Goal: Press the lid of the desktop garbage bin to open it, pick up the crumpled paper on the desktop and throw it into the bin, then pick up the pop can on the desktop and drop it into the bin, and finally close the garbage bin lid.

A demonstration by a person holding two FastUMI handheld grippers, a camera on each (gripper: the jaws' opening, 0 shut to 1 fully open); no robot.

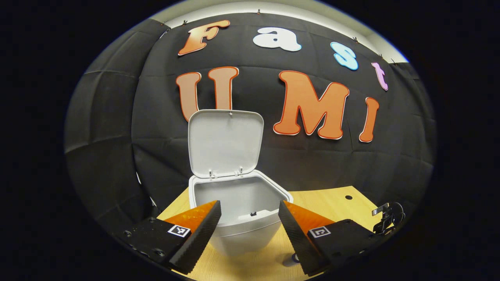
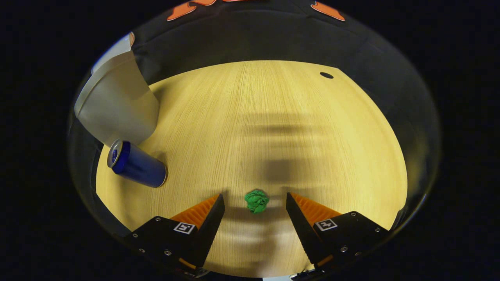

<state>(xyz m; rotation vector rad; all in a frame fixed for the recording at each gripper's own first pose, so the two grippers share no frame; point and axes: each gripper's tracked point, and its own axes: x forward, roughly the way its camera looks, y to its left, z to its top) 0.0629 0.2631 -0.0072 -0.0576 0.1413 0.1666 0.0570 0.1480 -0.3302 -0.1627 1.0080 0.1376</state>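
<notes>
Right tongs (image 2: 256, 212) spread wide, nothing pinched, hanging above the crumpled paper (image 2: 256, 201), which lies loose on the bench (image 2: 273, 117) between the fingers, touching neither. Roughly a round ball, no clear long axis. Left of it and farther off, the pop can (image 2: 136, 164), long axis tilted, top toward the left edge, just beside the bin (image 2: 117, 101). Left tongs (image 1: 250, 230) spread as well, empty, facing the bin with its lid (image 1: 225, 142) standing upright. Opening apparently done; paper, can and closing left.
</notes>
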